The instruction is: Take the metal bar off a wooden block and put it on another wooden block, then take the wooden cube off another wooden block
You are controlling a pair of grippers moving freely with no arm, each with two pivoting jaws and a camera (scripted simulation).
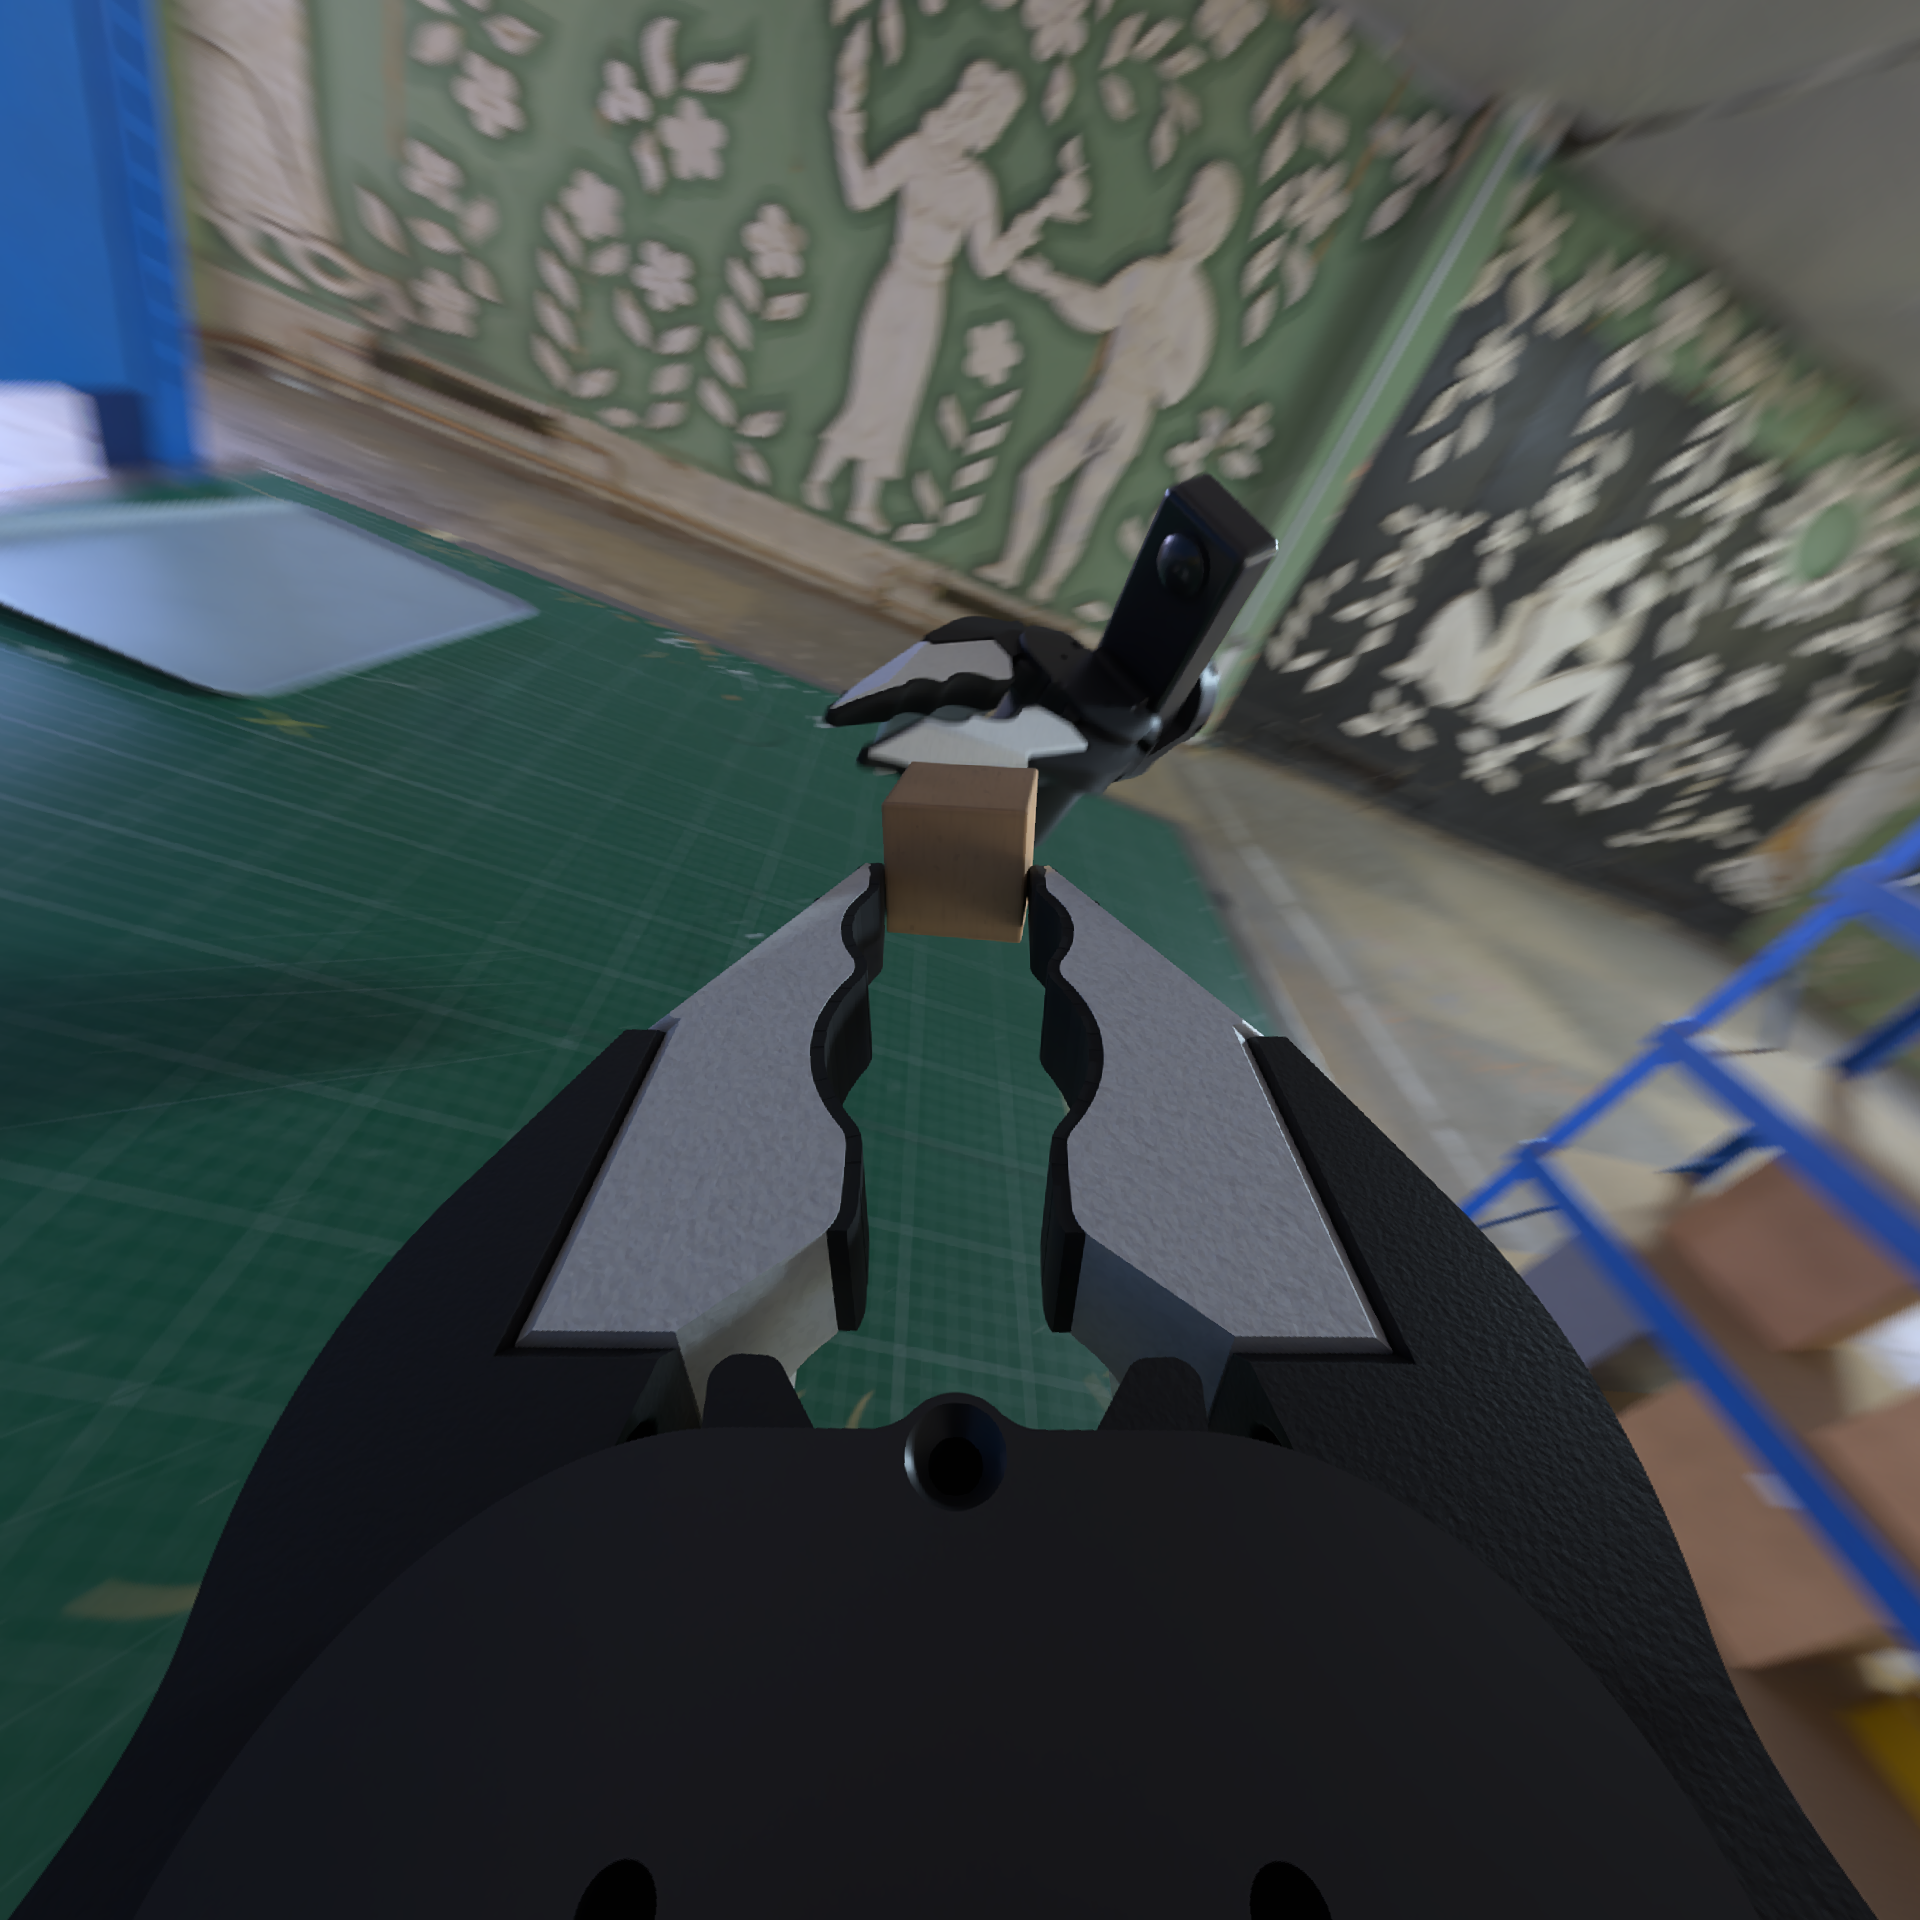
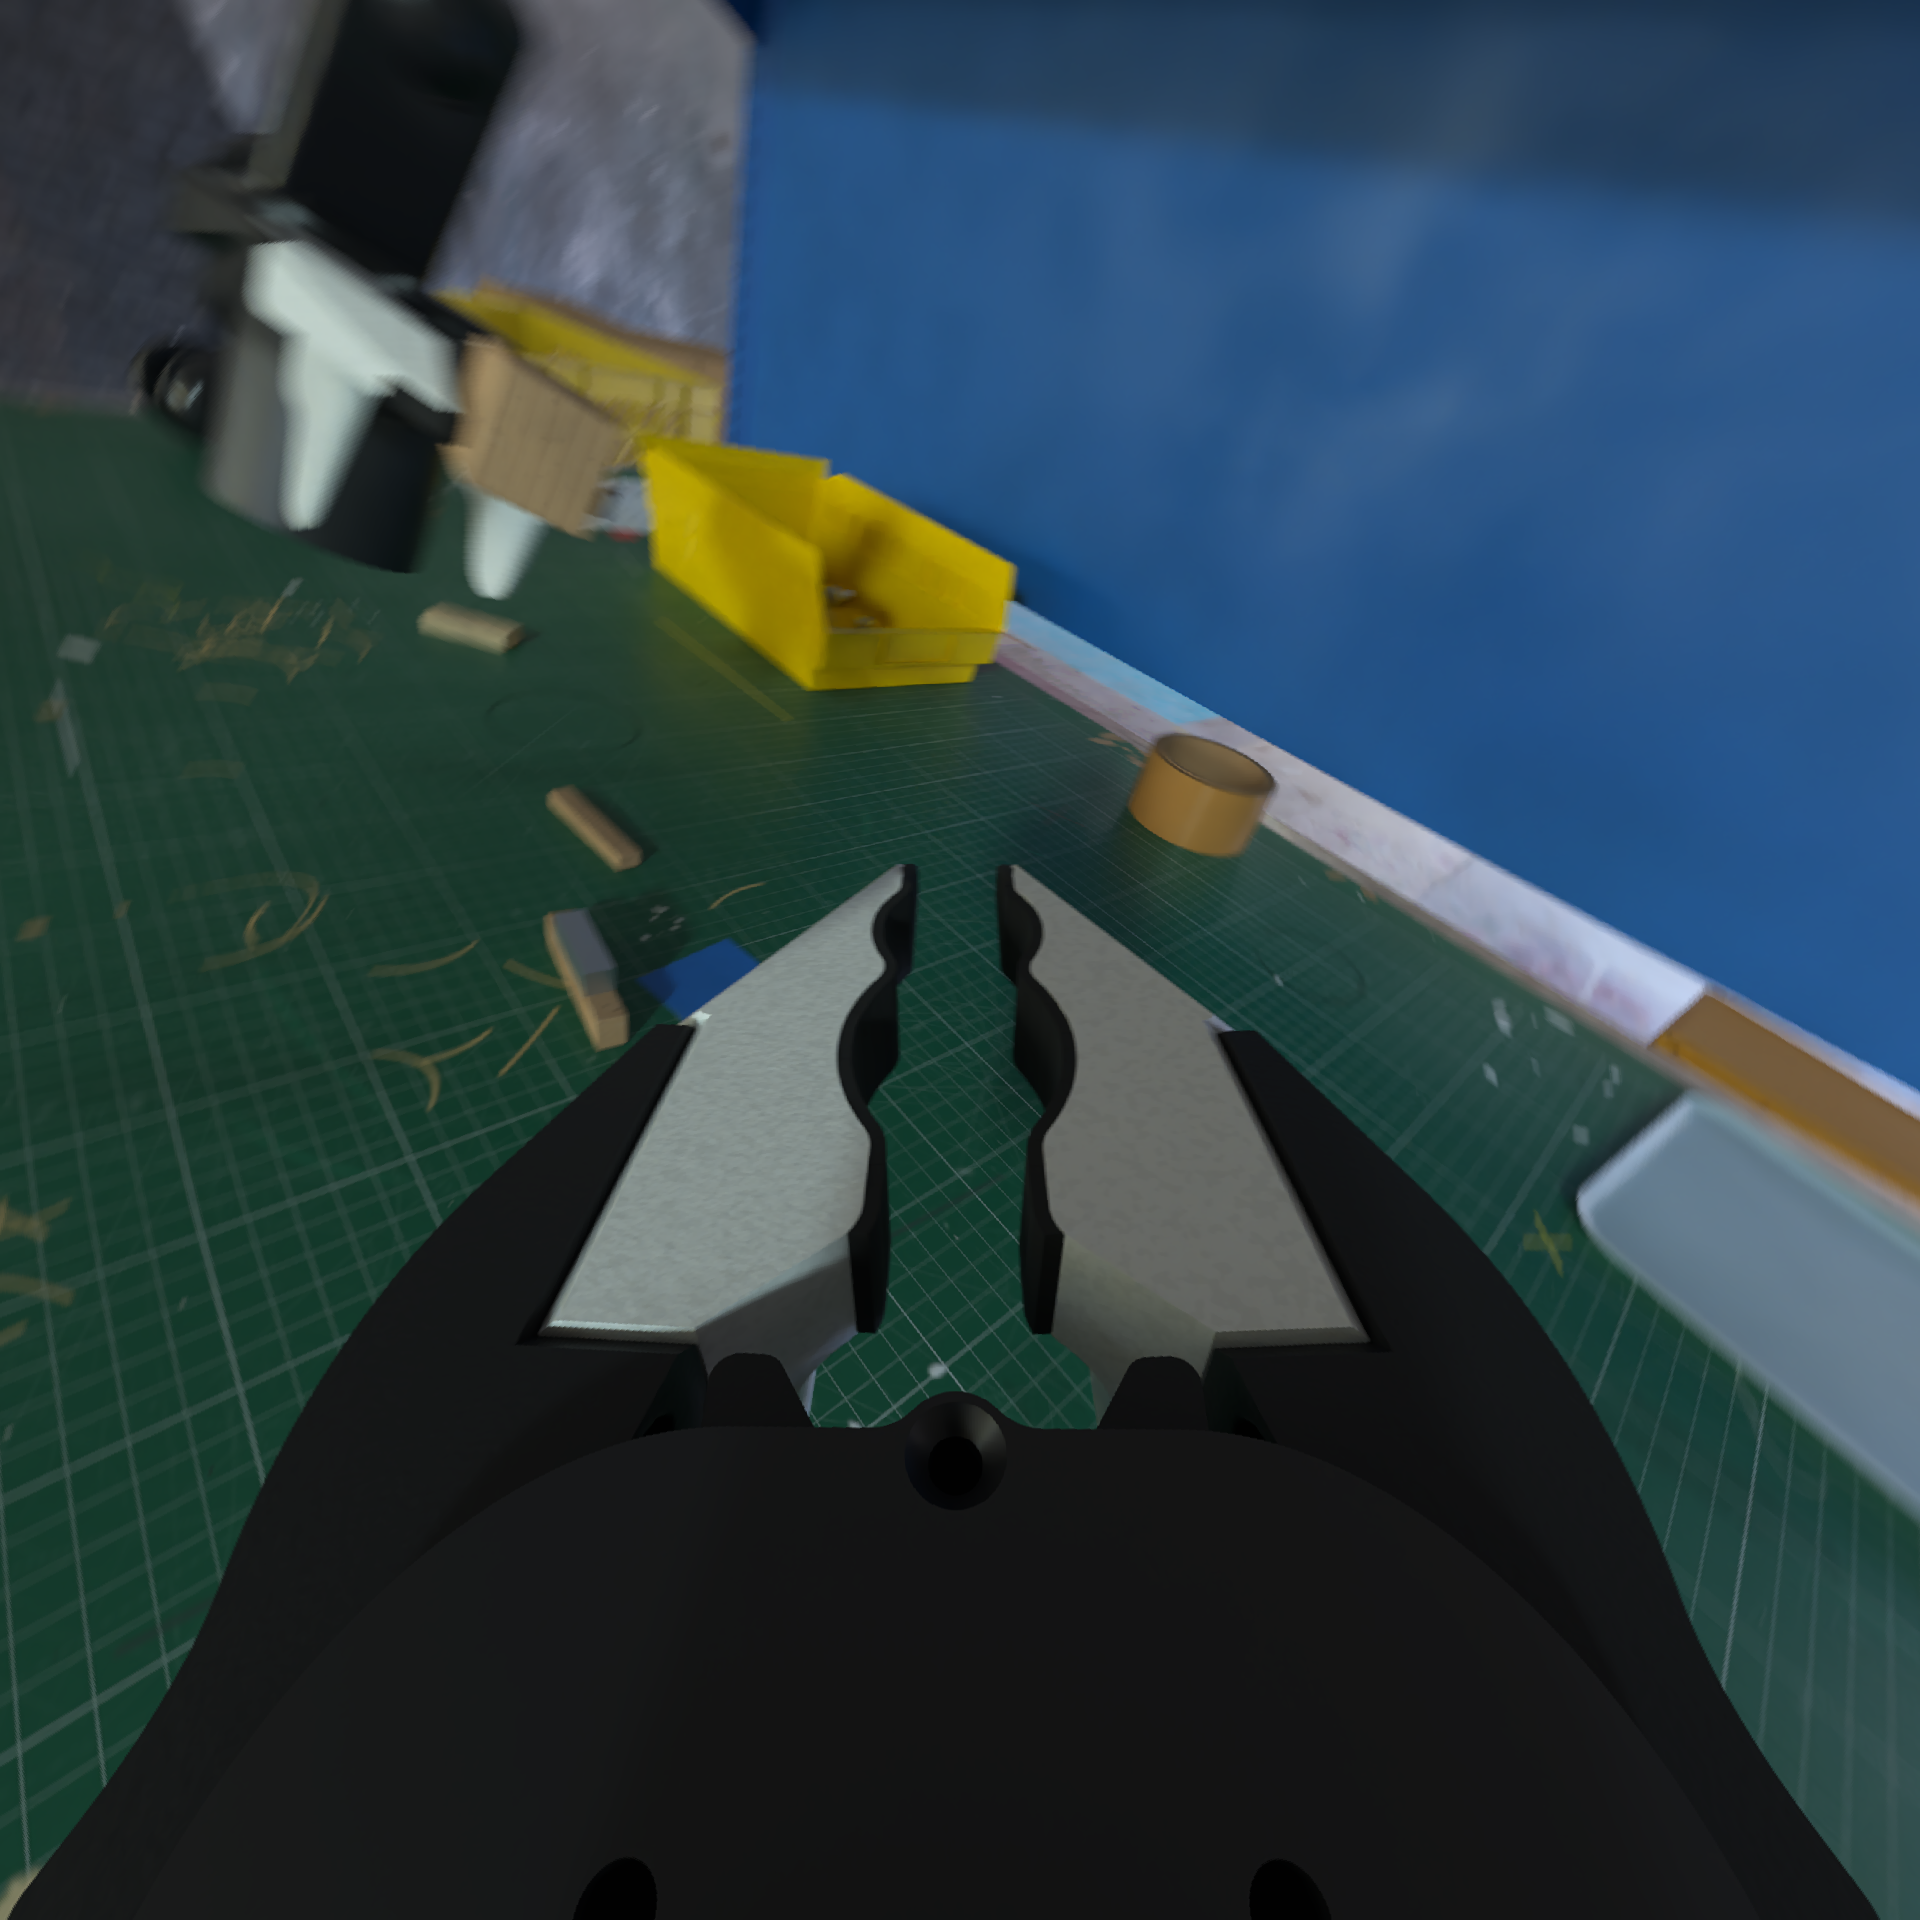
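Observation:
My left gripper (image 1: 958,883) is shut on a light wooden cube (image 1: 958,852) and holds it above the green mat (image 1: 312,935). In the right wrist view the cube (image 2: 530,447) shows blurred at the far left between the left gripper's fingers (image 2: 312,416). My right gripper (image 2: 956,883) is slightly open and empty, low over the mat (image 2: 1143,1039). It also shows in the left wrist view (image 1: 862,732), just behind the cube. Left of its tips a wooden block (image 2: 597,1003) carries a grey metal bar (image 2: 587,948). Two bare wooden blocks (image 2: 594,827) (image 2: 470,628) lie farther off.
A yellow bin (image 2: 821,566) and a brown tape roll (image 2: 1200,795) stand along the mat's far edge by a blue wall (image 2: 1351,364). A grey tray (image 2: 1766,1247) lies at the right, and shows in the left wrist view (image 1: 260,592). Blue shelving with boxes (image 1: 1714,1299) stands beyond the table.

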